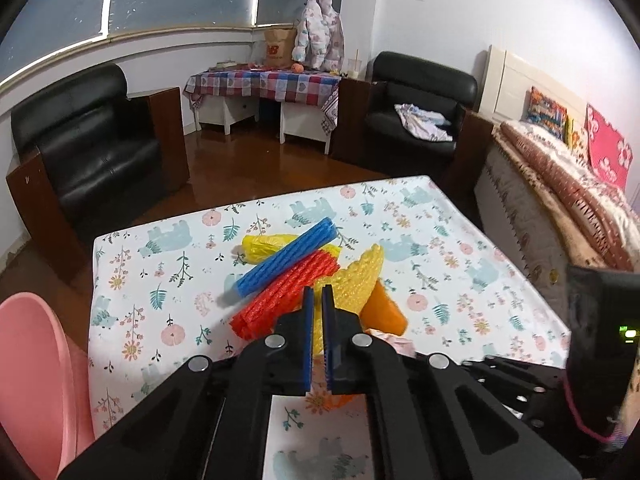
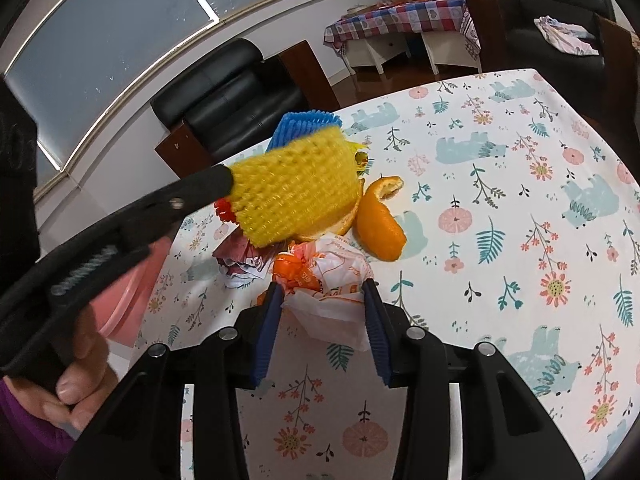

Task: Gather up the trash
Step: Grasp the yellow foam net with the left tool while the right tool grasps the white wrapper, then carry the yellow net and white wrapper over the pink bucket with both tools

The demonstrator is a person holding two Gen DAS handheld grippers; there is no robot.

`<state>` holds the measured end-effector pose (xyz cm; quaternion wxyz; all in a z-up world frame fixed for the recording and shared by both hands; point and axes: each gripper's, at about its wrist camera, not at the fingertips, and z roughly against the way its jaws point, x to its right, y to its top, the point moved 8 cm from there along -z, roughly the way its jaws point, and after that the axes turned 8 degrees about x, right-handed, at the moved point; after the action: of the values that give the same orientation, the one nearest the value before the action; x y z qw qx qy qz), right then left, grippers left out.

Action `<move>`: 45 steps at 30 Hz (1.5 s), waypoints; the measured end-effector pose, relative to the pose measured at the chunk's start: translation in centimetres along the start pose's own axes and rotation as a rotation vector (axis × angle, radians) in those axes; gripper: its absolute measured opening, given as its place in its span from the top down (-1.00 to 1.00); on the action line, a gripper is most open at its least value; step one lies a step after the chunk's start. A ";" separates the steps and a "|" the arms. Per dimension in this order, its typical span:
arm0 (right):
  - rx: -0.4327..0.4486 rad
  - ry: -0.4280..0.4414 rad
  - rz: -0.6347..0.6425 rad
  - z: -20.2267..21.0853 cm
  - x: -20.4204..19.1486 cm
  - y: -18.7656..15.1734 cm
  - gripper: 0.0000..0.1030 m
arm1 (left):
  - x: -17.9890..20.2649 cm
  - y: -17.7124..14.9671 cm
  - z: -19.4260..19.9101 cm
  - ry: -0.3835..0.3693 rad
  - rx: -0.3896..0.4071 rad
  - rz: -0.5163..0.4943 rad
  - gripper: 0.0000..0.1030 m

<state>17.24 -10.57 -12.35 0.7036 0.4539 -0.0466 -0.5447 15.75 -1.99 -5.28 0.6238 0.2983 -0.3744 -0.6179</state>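
Observation:
My left gripper (image 1: 317, 294) is shut on a yellow foam net (image 1: 356, 276) and holds it above the table; the net also shows lifted in the right wrist view (image 2: 296, 184). Under it lie a red foam net (image 1: 288, 292), a blue foam net (image 1: 286, 256), a yellow plastic bag (image 1: 266, 246) and an orange peel (image 1: 382, 312), which also shows in the right wrist view (image 2: 380, 228). My right gripper (image 2: 322, 286) is open, its fingers on either side of a crumpled white-and-orange wrapper (image 2: 332, 280) on the flowered tablecloth (image 2: 520, 200).
A pink bin (image 1: 36, 364) stands at the table's left edge. Another crumpled printed wrapper (image 2: 240, 260) lies left of the white-and-orange one. Black armchairs (image 1: 92, 148), a checked side table (image 1: 264, 84) and a bed (image 1: 560, 184) stand beyond the table.

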 end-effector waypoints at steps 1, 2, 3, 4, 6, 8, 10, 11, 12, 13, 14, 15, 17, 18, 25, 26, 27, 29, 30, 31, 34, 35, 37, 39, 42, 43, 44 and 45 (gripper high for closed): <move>0.001 0.000 -0.001 0.0 0.0 0.0 0.19 | 0.0 0.1 0.3 -0.003 0.006 0.005 0.94; 0.003 -0.003 0.000 0.0 0.0 0.0 0.19 | 0.1 0.3 0.8 -0.007 0.014 0.010 0.94; 0.004 -0.005 0.003 0.1 -0.1 0.0 0.19 | 0.1 0.4 1.2 -0.010 0.020 0.015 0.94; 0.005 -0.008 0.005 0.1 -0.2 0.0 0.19 | 0.1 0.5 1.6 -0.013 0.026 0.020 0.94; 0.006 -0.009 0.006 0.0 -0.2 0.0 0.19 | 0.0 0.8 2.4 -0.016 0.040 0.033 0.94; 0.006 -0.008 0.005 0.1 -0.2 -0.1 0.19 | -0.2 1.0 3.1 -0.019 0.050 0.043 0.94; 0.007 -0.007 0.003 0.1 -0.2 -0.1 0.19 | -0.4 1.1 3.9 -0.018 0.060 0.053 0.94; 0.009 -0.007 0.001 0.1 -0.3 -0.1 0.19 | -0.5 1.1 4.1 -0.016 0.062 0.058 0.94; 0.010 -0.006 0.000 0.1 -0.3 -0.1 0.19 | -0.7 1.1 4.3 -0.013 0.062 0.066 0.94; 0.012 -0.006 -0.002 0.3 -0.1 -0.1 0.19 | -0.8 1.1 4.5 -0.010 0.061 0.073 0.94; 0.016 -0.007 -0.003 0.3 -0.1 -0.1 0.19 | -0.9 1.1 4.6 -0.007 0.060 0.078 0.94; 0.021 -0.009 -0.002 0.4 -0.1 -0.1 0.19 | -1.2 1.0 4.8 -0.001 0.059 0.084 0.94; 0.033 -0.009 0.004 0.6 0.0 0.0 0.19 | -1.6 1.0 5.1 0.008 0.058 0.092 0.94; 0.039 -0.008 0.009 0.8 -0.1 0.1 0.19 | -1.8 1.0 5.3 0.015 0.059 0.096 0.94; 0.054 0.004 0.031 1.3 -0.3 0.1 0.19 | -3.5 0.9 6.4 0.062 0.063 0.129 0.94; 0.054 0.005 0.031 1.3 -0.3 0.1 0.19 | -3.8 0.9 6.6 0.068 0.063 0.134 0.94; 0.055 0.005 0.031 1.3 -0.3 0.2 0.19 | -4.0 0.8 6.7 0.073 0.063 0.139 0.94; 0.056 0.006 0.032 1.3 -0.4 0.1 0.19 | -4.5 0.7 6.9 0.086 0.064 0.147 0.94; 0.055 0.006 0.033 1.3 -0.4 0.1 0.19 | -4.7 0.7 7.0 0.093 0.064 0.152 0.94; 0.054 0.006 0.034 1.3 -0.5 0.1 0.19 | -4.9 0.6 7.1 0.098 0.063 0.157 0.94; 0.051 0.008 0.036 1.3 -0.6 0.0 0.19 | -5.5 0.6 7.4 0.109 0.065 0.168 0.94; 0.050 0.008 0.038 1.3 -0.7 0.0 0.19 | -5.7 0.5 7.6 0.111 0.067 0.171 0.94; 0.050 0.012 0.039 1.2 -0.9 0.1 0.19 | -6.1 0.5 7.9 0.118 0.071 0.177 0.94; 0.052 0.018 0.036 1.4 -1.1 0.2 0.19 | -6.6 0.5 8.3 0.127 0.076 0.183 0.94; 0.059 0.033 0.039 1.7 -1.9 0.4 0.19 | -7.1 0.6 9.0 0.136 0.088 0.191 0.94; 0.066 0.036 0.046 1.9 -2.2 0.5 0.19 | -7.3 0.7 9.3 0.138 0.092 0.194 0.94; 0.071 0.039 0.051 2.0 -2.6 0.6 0.19 | -7.4 0.7 9.6 0.140 0.097 0.196 0.94; 0.076 0.043 0.056 2.2 -2.9 0.8 0.19 | -7.6 0.7 10.0 0.144 0.104 0.198 0.94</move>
<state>15.39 -9.50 -9.30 0.7018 0.4904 -0.0647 -0.5127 8.10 6.55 -0.02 0.6907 0.3356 -0.3876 -0.5100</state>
